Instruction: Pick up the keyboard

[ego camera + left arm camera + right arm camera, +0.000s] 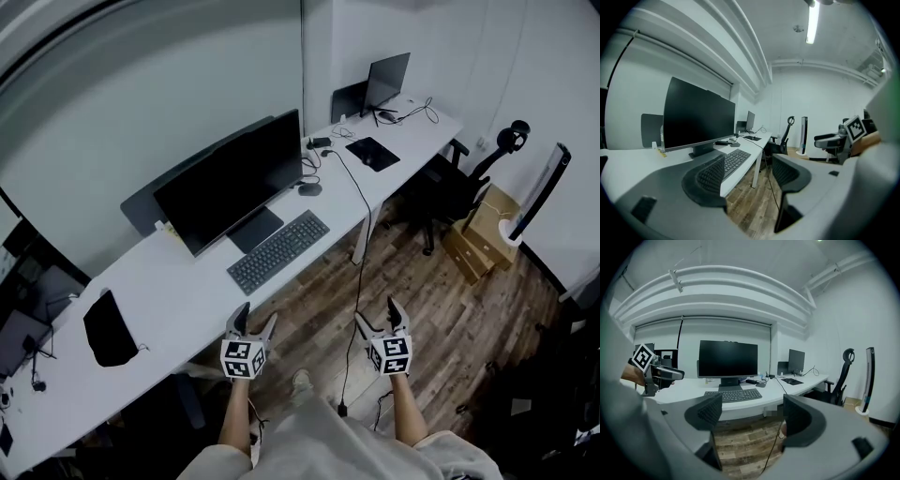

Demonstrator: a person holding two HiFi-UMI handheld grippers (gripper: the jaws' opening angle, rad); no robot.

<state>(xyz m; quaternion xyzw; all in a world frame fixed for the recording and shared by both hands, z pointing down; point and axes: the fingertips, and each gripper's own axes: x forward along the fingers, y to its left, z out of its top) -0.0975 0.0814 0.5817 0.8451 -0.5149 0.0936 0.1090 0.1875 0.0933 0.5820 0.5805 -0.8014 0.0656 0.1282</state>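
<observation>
In the head view, the keyboard point(278, 251) lies near the middle of the frame on the long white desk point(187, 295), just in front of the large dark monitor point(230, 183). The left gripper point(256, 319) and right gripper point(378, 316) sit low in the frame over the wooden floor point(450, 300). Both are short of the desk edge and touch nothing. A black pouch point(110, 328) rests on the desk at the left, and an office chair point(459, 183) stands at the upper right.

In the left gripper view, the left gripper point(749, 174) has its jaws spread wide with only floor and desk edge between them. The keyboard point(738, 159) shows just past the left jaw, at centre left. The right gripper point(848, 136) appears at the right edge.

In the right gripper view, the right gripper point(752, 416) also has its jaws wide apart and empty. The keyboard point(733, 395) lies at the centre on the desk, beyond the jaws and below the monitor point(728, 358). The left gripper point(651, 369) shows at the left edge.
</observation>
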